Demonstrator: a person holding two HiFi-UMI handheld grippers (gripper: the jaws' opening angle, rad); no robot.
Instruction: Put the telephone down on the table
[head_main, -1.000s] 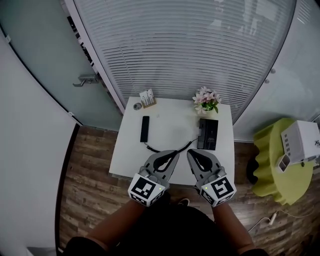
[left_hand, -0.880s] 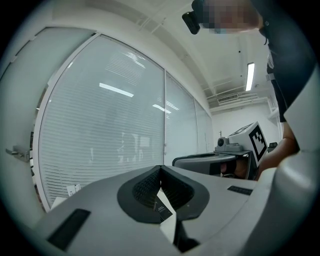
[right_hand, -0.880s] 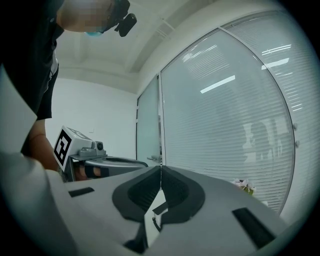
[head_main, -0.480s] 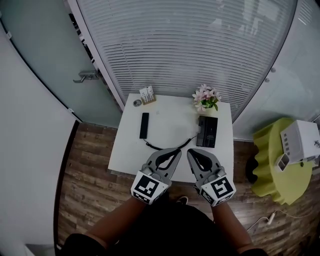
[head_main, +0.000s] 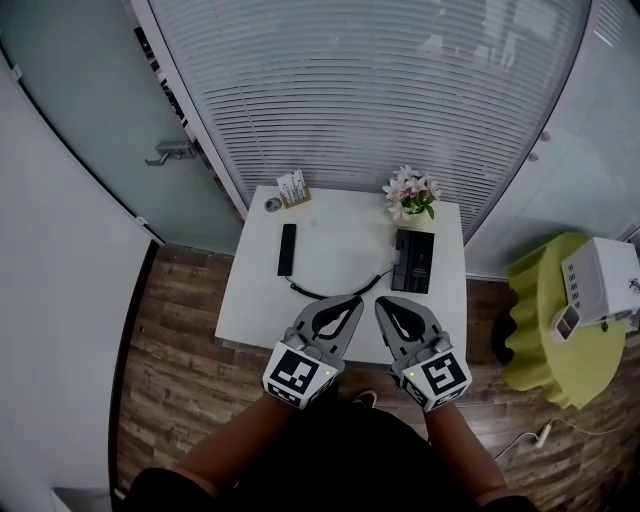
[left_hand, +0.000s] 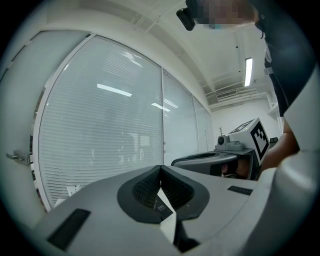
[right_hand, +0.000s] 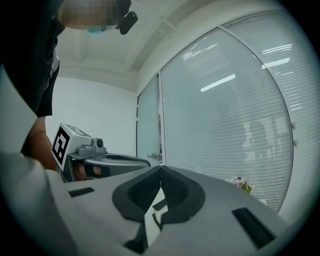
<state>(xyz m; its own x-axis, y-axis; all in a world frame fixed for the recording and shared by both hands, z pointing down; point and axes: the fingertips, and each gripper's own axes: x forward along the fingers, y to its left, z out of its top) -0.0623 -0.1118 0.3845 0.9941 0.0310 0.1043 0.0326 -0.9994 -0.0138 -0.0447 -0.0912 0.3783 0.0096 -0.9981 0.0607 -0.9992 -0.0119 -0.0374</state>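
The telephone's handset (head_main: 287, 249) lies flat on the white surface (head_main: 340, 235), ahead of your left tool (head_main: 352, 303) and a little to its left, well apart from the tips. Its cord (head_main: 335, 293) runs from the handset's near end in a curve across the surface, passing just beyond both tool tips, to the telephone base (head_main: 414, 262). The base sits ahead of your right tool (head_main: 382, 303) and slightly to its right.

Your left tool is pressed together, its tips meeting with nothing pinched between them, as the left gripper view (left_hand: 160, 168) shows. Your right tool is pressed together too and holds nothing, its pads touching at the tip in the right gripper view (right_hand: 160, 168). The two tools sit side by side over the near edge of the surface, tips angled toward each other and close but apart. Neither one touches the handset, the cord or the base.

Beyond the base, at the far edge, stands a small pot of pink flowers (head_main: 411, 195). Far ahead of the left tool, at the back left corner, is a small card holder (head_main: 293, 188) with a little round object (head_main: 273, 204) just beside it. Off to the right of your right tool, a green stool (head_main: 545, 330) on the wooden floor (head_main: 180, 350) carries a white box (head_main: 600, 285).
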